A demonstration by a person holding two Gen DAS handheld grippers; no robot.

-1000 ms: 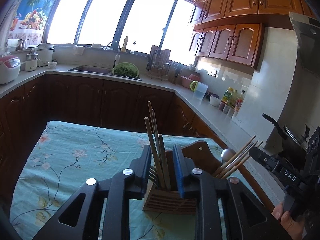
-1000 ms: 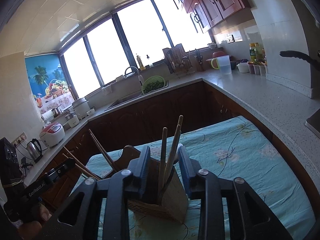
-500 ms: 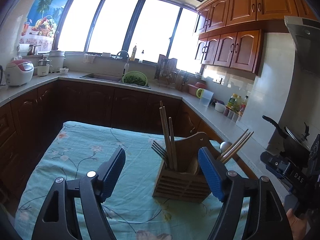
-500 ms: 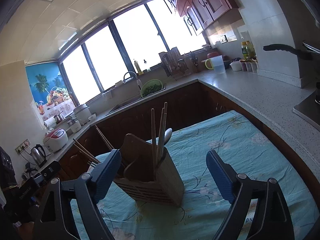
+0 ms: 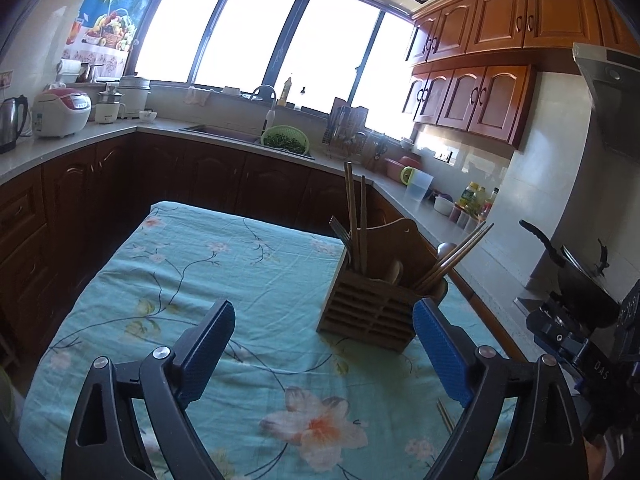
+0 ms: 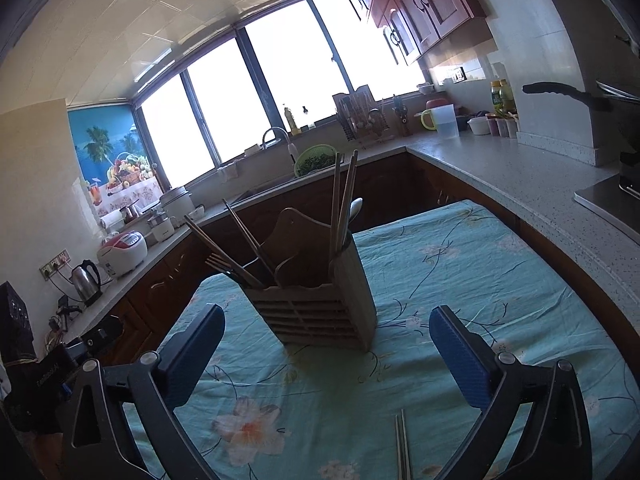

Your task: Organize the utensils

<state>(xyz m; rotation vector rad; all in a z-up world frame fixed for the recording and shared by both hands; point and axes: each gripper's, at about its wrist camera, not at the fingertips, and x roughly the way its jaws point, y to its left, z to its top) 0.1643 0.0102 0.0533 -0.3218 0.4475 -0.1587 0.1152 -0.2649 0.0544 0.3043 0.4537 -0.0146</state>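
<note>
A wooden slatted utensil holder (image 5: 370, 312) (image 6: 320, 312) stands on the floral teal tablecloth (image 5: 224, 264) (image 6: 460, 280). It holds chopsticks (image 5: 356, 216) (image 6: 344, 196), forks (image 6: 224, 266) and a spoon (image 6: 354, 208). My left gripper (image 5: 324, 344) hangs short of the holder, its jaws still opening, nothing between them. My right gripper (image 6: 326, 354) faces the holder from the other side, jaws also opening and empty. A loose pair of chopsticks (image 6: 403, 444) lies on the cloth near the right gripper, seen also as chopstick tips (image 5: 445, 416) in the left wrist view.
Dark wood cabinets and a pale counter (image 6: 520, 176) wrap around the table. A sink with a green colander (image 5: 286, 142), a rice cooker (image 5: 60, 112), a kettle (image 6: 86, 280) and a black pan (image 5: 580, 268) sit on the counter.
Both grippers let go of the chopsticks in the holder, opened wide and drew back from it. The chopsticks now stand in the holder on their own.
</note>
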